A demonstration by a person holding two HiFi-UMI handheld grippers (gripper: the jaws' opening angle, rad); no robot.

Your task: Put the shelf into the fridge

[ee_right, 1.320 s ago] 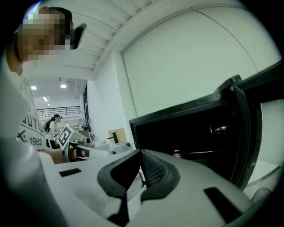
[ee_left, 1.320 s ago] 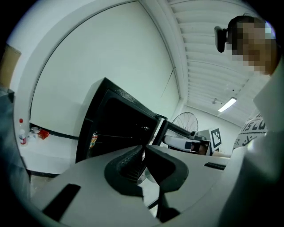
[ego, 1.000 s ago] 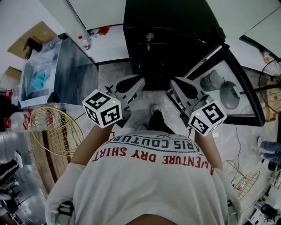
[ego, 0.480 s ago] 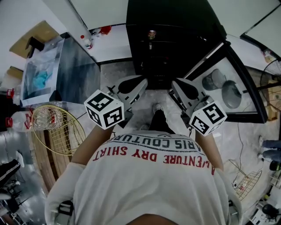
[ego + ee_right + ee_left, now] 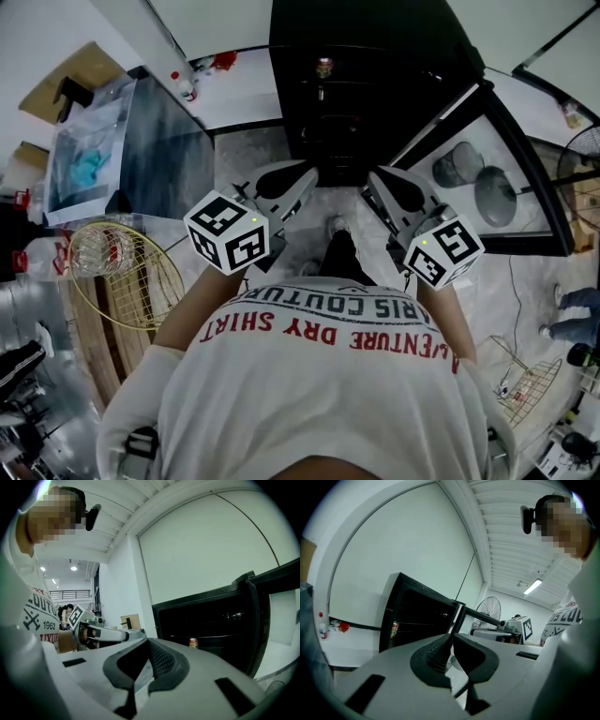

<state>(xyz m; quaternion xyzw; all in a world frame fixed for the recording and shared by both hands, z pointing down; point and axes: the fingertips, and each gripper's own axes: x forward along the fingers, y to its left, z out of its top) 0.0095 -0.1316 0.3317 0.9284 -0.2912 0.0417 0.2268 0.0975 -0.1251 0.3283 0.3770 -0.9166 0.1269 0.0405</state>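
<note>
The left claw (image 5: 451,639) has its jaws pressed together and faces the open black fridge (image 5: 419,616). A can (image 5: 394,629) stands inside at the fridge's left edge. The fridge door (image 5: 458,619) hangs open; beyond it are a fan (image 5: 488,609) and the right claw (image 5: 520,626).

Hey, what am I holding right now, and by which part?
Nothing. The left gripper and right gripper are both shut, with nothing between their jaws.

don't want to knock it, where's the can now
In the head view the can stands inside the open fridge, top centre, straight ahead of the person. The right gripper view shows it low in the dark interior.
</note>
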